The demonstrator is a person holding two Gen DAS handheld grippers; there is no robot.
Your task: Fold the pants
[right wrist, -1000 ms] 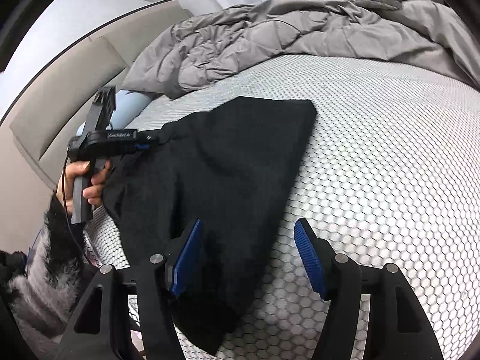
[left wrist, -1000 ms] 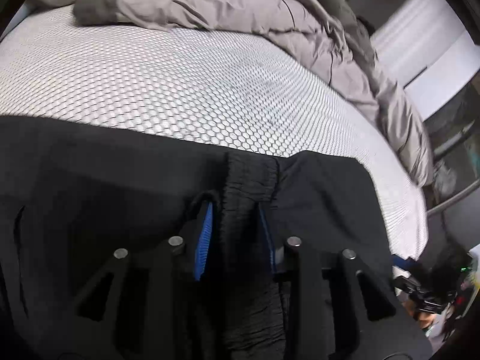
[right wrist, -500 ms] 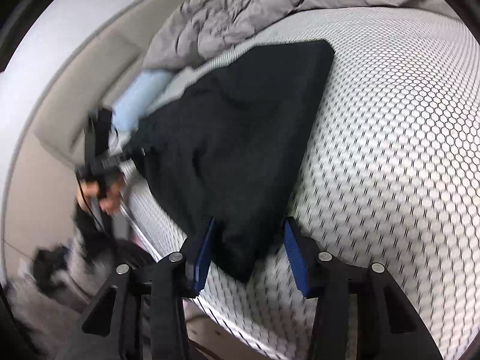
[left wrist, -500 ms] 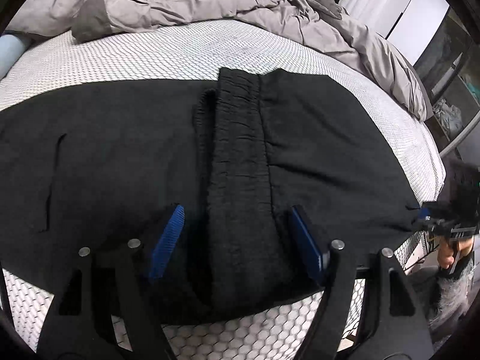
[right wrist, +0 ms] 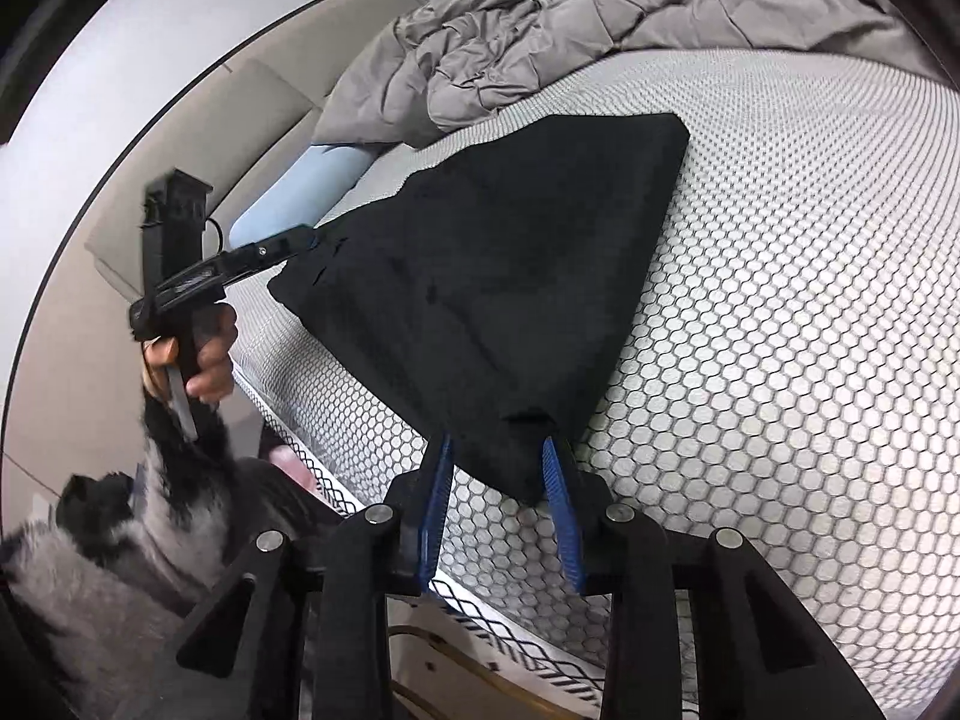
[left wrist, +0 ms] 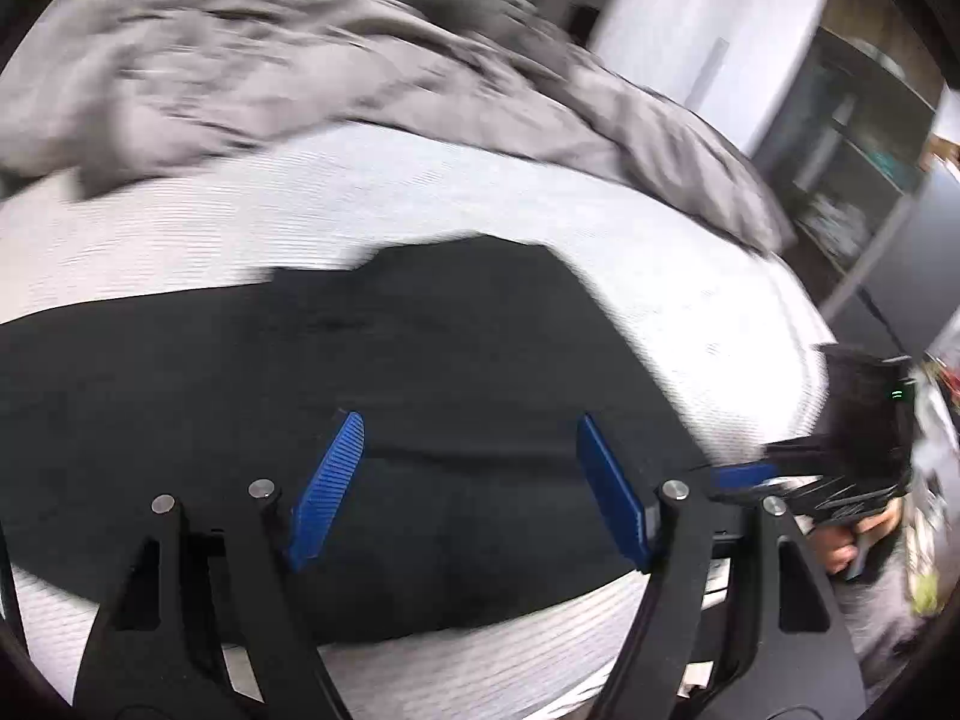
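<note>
A: Pants [right wrist: 498, 276]?
B: Black, flat on the mattress [right wrist: 780, 360], near its edge.
A: Left gripper [left wrist: 468, 480]?
B: Fingers apart above the cloth.
A: Right gripper [right wrist: 498, 480]?
B: Clamped on the near corner.

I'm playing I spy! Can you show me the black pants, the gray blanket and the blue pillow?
black pants [right wrist: 516, 264], right wrist view, middle of the folded cloth.
gray blanket [right wrist: 600, 24], right wrist view, a crumpled fold.
blue pillow [right wrist: 300, 195], right wrist view, its rounded side.
</note>
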